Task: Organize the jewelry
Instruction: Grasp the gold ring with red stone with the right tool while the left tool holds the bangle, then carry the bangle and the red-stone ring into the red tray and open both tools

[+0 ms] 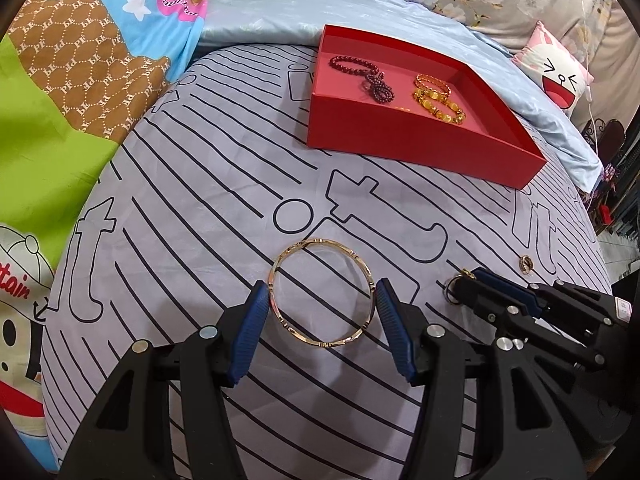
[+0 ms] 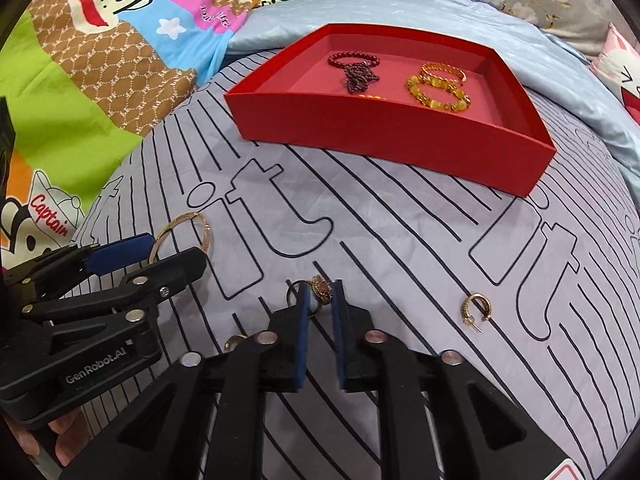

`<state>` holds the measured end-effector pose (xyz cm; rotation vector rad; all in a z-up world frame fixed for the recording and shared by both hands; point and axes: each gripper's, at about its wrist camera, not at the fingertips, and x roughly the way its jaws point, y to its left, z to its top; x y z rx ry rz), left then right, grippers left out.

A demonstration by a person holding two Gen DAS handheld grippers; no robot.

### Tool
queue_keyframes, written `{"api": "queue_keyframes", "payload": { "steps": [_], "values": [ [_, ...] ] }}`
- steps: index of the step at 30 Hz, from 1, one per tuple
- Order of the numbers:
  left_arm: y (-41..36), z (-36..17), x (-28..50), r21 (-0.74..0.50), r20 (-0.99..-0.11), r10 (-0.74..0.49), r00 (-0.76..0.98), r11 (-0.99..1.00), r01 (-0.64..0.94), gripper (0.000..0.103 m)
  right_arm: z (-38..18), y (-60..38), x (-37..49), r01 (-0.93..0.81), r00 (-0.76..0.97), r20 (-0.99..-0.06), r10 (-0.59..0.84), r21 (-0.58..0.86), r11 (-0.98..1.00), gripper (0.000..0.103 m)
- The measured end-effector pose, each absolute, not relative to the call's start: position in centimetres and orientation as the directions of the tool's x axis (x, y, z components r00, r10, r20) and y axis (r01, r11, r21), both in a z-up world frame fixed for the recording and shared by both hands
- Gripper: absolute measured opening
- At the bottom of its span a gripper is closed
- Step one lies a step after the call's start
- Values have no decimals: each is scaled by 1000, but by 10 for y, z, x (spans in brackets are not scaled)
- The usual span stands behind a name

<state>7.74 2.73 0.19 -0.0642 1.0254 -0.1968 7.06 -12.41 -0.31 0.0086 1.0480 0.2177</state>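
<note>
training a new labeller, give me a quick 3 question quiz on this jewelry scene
1. True or false: the left gripper straddles the gold bangle.
2. What lies between the right gripper fingers? A) hoop earring B) ornate ring C) bead bracelet
3. Fill in: the red tray holds dark red bead bracelets and ____ bracelets.

Key: 1 true; 2 B, the ornate ring; 3 gold.

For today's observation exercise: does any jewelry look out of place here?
Yes. The gold bangle, a hoop earring and small rings lie loose on the striped sheet, outside the red box holding the bracelets.
</note>
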Motion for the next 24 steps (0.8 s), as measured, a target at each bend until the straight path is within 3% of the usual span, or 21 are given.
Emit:
{"api": "queue_keyframes", "payload": {
  "steps": [13, 24],
  "values": [
    [14, 22, 80, -149, -819, -214, 532, 975, 163, 53, 25, -148, 67, -128, 534, -825, 185, 137, 982, 9],
    [-15, 76, 128, -166, -728, -271, 630, 961, 221, 53, 79, -203, 112, -44, 638, -750, 173, 189, 981, 9]
  ]
}}
